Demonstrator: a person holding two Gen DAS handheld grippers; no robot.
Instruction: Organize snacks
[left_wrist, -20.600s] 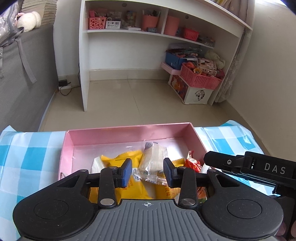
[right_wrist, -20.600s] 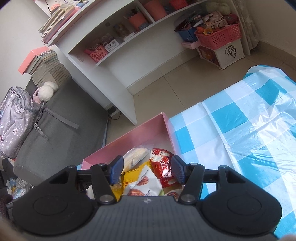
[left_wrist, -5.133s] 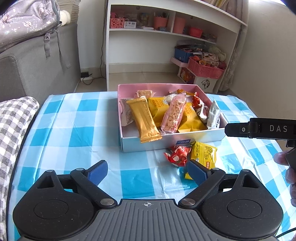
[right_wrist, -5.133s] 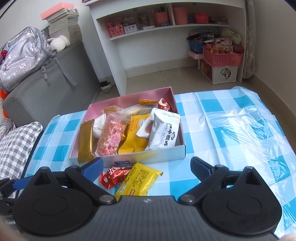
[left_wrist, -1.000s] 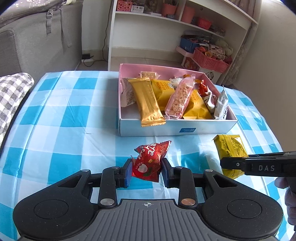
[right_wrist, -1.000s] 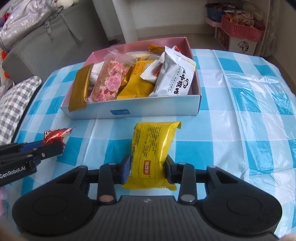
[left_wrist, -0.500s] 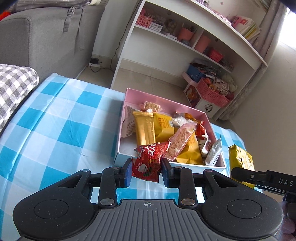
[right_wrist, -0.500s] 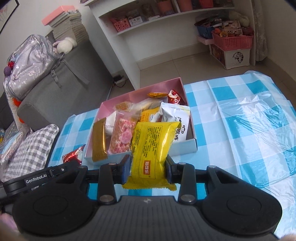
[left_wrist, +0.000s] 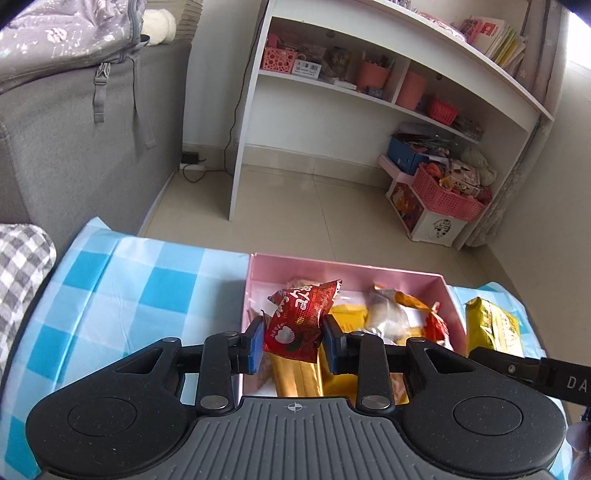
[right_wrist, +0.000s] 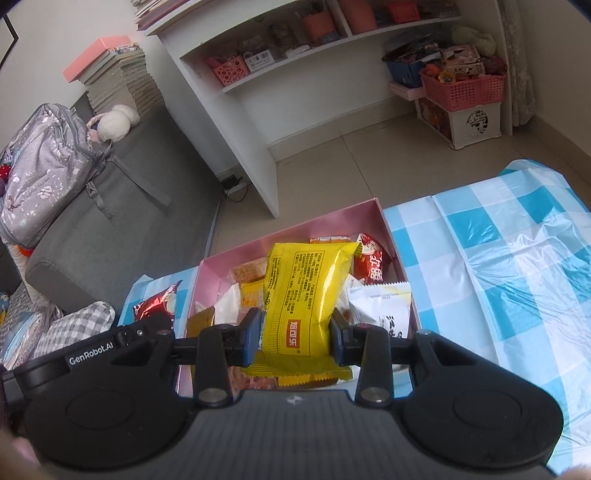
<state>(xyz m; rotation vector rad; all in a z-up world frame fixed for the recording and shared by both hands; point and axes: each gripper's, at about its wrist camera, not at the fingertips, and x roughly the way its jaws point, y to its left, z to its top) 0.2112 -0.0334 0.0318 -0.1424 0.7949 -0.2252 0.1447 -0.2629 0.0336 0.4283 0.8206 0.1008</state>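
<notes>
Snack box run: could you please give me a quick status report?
Left tool shut on red packet. Right tool shut on yellow packet. Both over the pink box, already crowded with snacks. Nothing blocking.

Left gripper: jaws narrow, pads clamped on both sides of red snack pack, pitched downward, pack held upright off the surface. Right gripper: same config, pads pinched the lower half of yellow snack pack, also angled down. Both were side by side; each showed at the edge of the other's cam. Fingertip of a hand was visible at far right edge.
</notes>
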